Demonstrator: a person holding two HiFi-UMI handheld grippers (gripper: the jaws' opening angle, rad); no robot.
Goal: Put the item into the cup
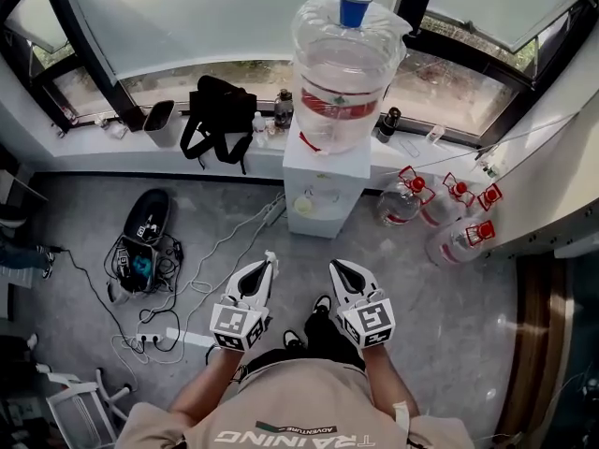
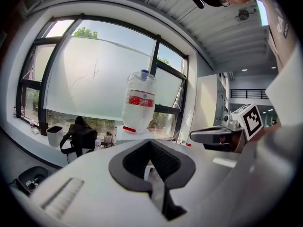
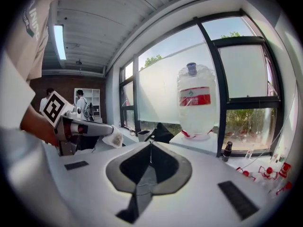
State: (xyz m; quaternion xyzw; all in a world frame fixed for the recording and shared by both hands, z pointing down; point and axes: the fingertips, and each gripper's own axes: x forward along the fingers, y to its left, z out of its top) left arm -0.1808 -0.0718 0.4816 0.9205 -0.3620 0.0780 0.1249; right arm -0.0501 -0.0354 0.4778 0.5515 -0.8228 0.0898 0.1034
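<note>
Gripping a crumpled white wad, left tool is clamped shut. Right tool closed, empty. Blue cup sits atop water bottle, well apart from both.

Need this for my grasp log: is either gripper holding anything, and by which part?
The left gripper pinches a white wad by one end in its jaws; the right gripper is shut on nothing.
</note>
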